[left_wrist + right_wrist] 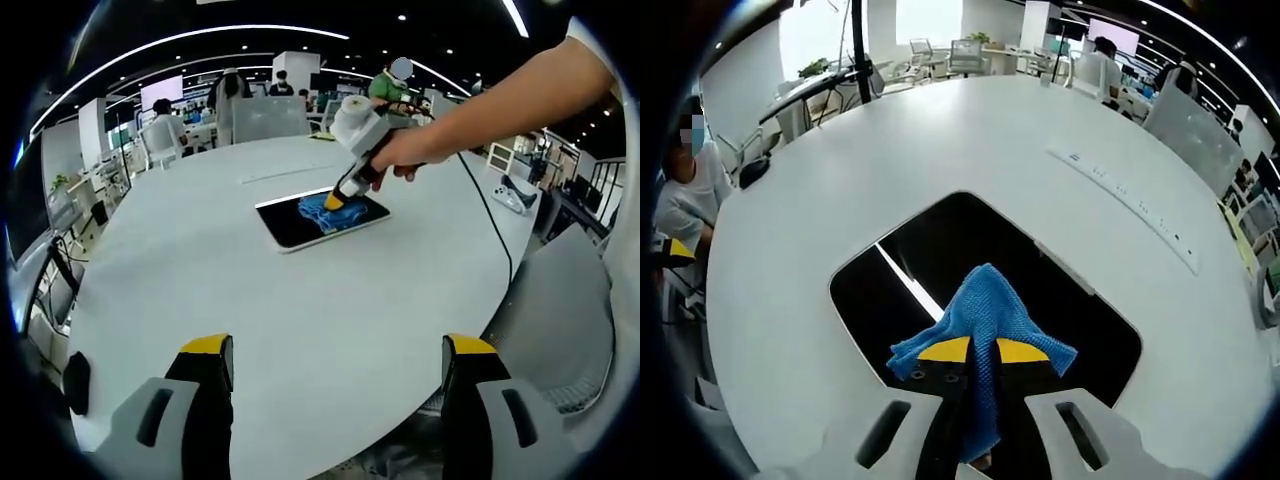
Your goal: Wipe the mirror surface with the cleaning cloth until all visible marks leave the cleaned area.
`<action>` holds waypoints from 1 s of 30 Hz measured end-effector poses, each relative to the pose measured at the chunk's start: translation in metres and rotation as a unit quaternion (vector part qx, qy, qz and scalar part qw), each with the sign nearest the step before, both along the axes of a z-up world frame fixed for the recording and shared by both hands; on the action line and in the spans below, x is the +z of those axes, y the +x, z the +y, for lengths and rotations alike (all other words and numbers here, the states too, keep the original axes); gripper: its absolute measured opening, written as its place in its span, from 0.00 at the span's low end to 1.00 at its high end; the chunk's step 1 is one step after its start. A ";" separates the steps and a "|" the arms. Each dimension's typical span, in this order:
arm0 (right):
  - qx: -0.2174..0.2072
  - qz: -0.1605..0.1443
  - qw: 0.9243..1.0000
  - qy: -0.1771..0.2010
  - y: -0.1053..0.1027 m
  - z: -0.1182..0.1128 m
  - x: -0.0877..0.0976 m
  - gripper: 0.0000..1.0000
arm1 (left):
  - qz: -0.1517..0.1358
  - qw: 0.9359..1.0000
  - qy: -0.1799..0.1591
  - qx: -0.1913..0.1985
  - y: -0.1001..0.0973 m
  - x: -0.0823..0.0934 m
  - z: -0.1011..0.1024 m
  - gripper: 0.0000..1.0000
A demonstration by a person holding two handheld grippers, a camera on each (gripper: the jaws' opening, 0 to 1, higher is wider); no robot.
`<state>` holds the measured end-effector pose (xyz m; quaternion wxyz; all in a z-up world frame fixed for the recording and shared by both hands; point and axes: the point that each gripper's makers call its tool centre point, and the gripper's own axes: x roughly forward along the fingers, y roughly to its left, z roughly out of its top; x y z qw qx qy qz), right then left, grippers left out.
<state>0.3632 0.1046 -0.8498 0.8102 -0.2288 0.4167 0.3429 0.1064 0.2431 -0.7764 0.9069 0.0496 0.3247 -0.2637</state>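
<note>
The mirror point(970, 300) lies flat on the round white desk point(940, 140), near its middle, and its dark glass reflects a bright ceiling light as a thin line. The right tongs point(980, 352) are pressed together on the blue cleaning cloth point(985, 310), pinching one bunched part of it while the loose folds spread over the glass. In the left gripper view the right tongs point(337, 200) are seen from far, in a person's hand point(400, 155), pushing the cloth point(325, 212) on the mirror point(322, 218). The left tongs point(338, 360) are spread wide, holding nothing, above the near side of the desk and well apart from the mirror. The cloth looks soft and light, so it may fold or slip under the tips; I think a grip on a thick bunch is safer. The mirror seems thin, smooth and fragile, and could slide on the desk, so gentle pressure is better. I cannot see any marks on the glass from here.
</note>
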 end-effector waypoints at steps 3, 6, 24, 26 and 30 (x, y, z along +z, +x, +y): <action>-0.002 0.000 1.000 -0.001 0.004 0.001 0.000 0.03 | 0.001 1.000 0.003 0.000 0.000 -0.001 0.001 0.86; -0.003 -0.001 1.000 -0.003 0.006 0.001 0.000 0.04 | 0.001 1.000 0.001 0.000 0.001 0.000 0.001 0.86; -0.007 -0.008 1.000 -0.011 0.033 0.002 -0.004 0.04 | 0.004 1.000 0.000 0.006 0.002 -0.003 0.005 0.86; -0.006 -0.009 1.000 -0.011 0.031 0.001 -0.003 0.04 | 0.003 1.000 0.001 0.006 0.003 -0.003 0.005 0.86; -0.004 -0.011 1.000 -0.011 0.033 0.001 -0.002 0.04 | 0.004 1.000 0.001 0.005 0.004 -0.004 0.006 0.86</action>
